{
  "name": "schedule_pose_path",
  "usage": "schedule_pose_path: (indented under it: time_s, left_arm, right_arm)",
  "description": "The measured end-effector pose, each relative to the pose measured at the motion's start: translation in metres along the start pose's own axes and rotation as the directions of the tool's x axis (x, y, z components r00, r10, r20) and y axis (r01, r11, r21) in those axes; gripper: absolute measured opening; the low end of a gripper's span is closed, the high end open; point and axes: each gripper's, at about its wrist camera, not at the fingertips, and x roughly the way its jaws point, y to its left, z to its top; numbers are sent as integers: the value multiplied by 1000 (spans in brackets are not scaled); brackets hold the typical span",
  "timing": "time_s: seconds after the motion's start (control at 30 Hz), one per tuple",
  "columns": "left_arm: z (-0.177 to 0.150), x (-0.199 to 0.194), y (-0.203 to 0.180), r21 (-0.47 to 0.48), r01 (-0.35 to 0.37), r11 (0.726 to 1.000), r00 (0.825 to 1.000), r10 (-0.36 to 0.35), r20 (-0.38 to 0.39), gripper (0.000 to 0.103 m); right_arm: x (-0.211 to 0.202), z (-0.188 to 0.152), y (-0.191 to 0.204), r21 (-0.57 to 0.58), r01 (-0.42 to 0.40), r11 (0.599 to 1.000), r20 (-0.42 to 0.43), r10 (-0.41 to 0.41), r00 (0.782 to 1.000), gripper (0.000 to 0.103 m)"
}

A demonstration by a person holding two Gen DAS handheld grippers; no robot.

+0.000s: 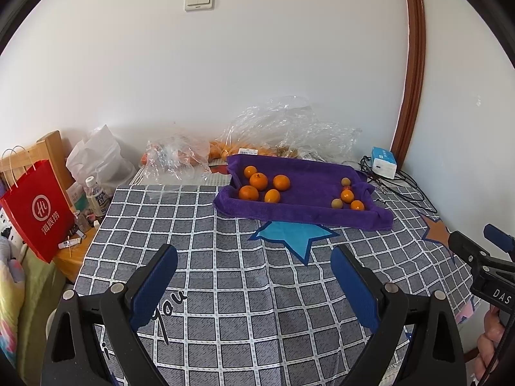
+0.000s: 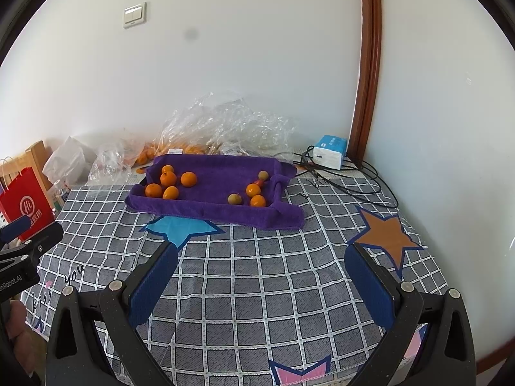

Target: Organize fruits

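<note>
A tray lined with a purple towel (image 1: 309, 183) (image 2: 219, 173) sits at the far side of the checked tablecloth. Several oranges (image 1: 258, 181) (image 2: 168, 179) are bunched at its left end. At its right end lie two more oranges (image 1: 347, 196) (image 2: 253, 190), two small brownish fruits (image 1: 336, 203) (image 2: 233, 198) and a small red fruit (image 2: 258, 182). My left gripper (image 1: 254, 255) is open and empty, well short of the tray. My right gripper (image 2: 261, 255) is likewise open and empty, held over the cloth in front of the tray.
Crumpled clear plastic bags (image 1: 283, 125) (image 2: 225, 122) with more oranges lie behind the tray. A blue-white box (image 1: 384, 162) (image 2: 330, 151) with black cables stands at the back right corner. A red paper bag (image 1: 35, 209) and bottles stand off the table's left edge.
</note>
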Motion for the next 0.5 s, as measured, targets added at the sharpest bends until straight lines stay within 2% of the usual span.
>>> schedule_pose_path:
  time_s: [0.5]
  left_arm:
    - [0,1,1,-6,3,1000,1000,-3,-4,96]
  right_arm:
    - [0,0,-1,0,-2,1000,2,2,1000,102]
